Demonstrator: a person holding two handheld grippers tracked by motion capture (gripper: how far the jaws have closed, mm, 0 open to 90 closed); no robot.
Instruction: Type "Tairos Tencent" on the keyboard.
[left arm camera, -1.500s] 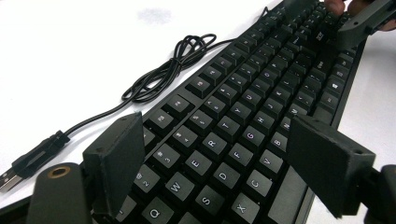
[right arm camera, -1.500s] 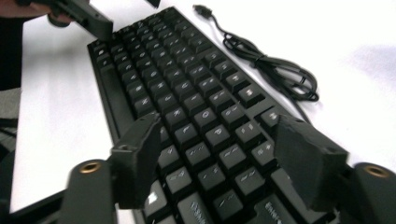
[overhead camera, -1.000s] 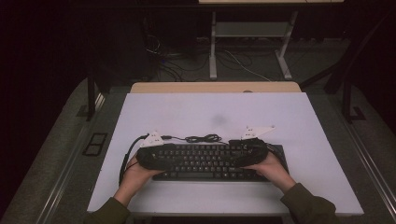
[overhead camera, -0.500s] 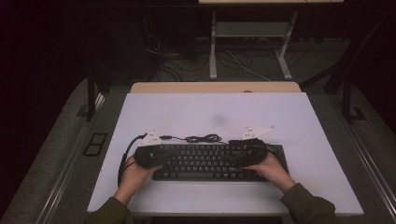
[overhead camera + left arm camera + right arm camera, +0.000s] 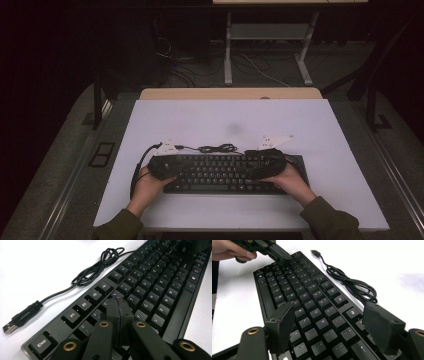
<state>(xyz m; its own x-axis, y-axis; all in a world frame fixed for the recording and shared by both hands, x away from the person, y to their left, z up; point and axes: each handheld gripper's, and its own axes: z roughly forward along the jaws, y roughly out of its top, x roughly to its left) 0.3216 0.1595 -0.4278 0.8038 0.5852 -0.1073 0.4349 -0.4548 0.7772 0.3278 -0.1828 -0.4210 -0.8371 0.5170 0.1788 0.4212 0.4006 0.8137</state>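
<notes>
A black keyboard lies near the front edge of the white table. Its coiled cable lies just behind it, and the cable's USB plug lies loose on the table. My left gripper is over the keyboard's left end. In the left gripper view its jaws are shut together with nothing between them, their tip at the upper key rows. My right gripper hovers over the keyboard's right end. Its jaws stand open above the keys, holding nothing.
A person's hands hold both grippers from the table's front edge. Bare white table stretches behind and beside the keyboard. A wooden strip borders the far edge. Beyond it stand a metal desk frame and floor cables.
The left hand and its gripper have shifted slightly at the keyboard's left end. The right hand, the keyboard and the cable lie as before.
</notes>
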